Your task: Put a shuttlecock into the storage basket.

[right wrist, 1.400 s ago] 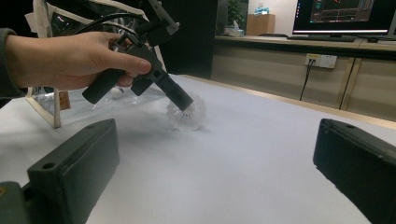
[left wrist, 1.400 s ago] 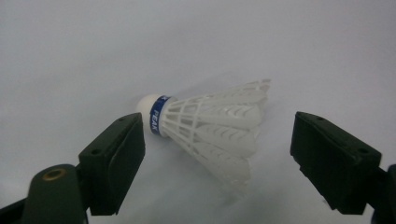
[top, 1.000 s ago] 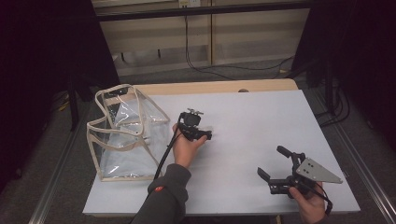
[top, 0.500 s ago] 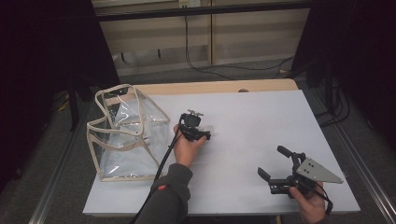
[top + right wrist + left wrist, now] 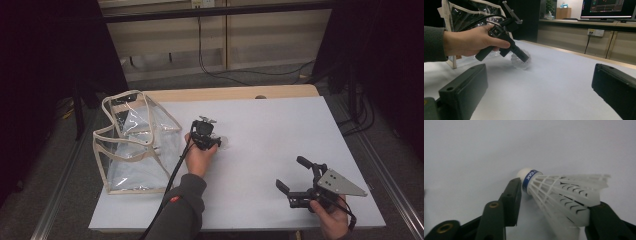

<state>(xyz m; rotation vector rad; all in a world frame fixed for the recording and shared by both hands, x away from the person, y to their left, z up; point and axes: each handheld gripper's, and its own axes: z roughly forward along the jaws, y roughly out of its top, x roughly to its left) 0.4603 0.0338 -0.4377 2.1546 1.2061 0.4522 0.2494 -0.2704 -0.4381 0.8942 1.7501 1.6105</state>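
Since the earlier frames, the left gripper [image 5: 214, 142] has been lowered slightly toward the counter [image 5: 280, 140], and its jaws have just been closing around a white feathered shuttlecock with a blue band below its rounded cork tip [image 5: 554, 192]. In the left gripper view the shuttlecock is seen lying on its side on the white counter surface between the two black jaws: the left-hand jaw is set against the blue band and cork end, while the right-hand jaw is met by the flared edge of the feather skirt. The jaws are thus partly closed, with contact seen at both ends, though how firmly the shuttlecock is pressed cannot be told. In the high view the shuttlecock [image 5: 223, 142] is found near the middle of the counter, just right of the left hand [image 5: 200, 156], which is extended from a grey sleeve [image 5: 177, 210].

A clear plastic bag with beige trim [image 5: 135, 145] is stood open at the left side of the counter, near the left hand but apart from it.

The right gripper [image 5: 295, 180] is held at the near right corner of the counter, well apart from the shuttlecock, by the right hand [image 5: 332, 217]. Its jaws are spread wide and nothing is held between them; this is confirmed in the right gripper view, where bare counter is seen between the jaws.
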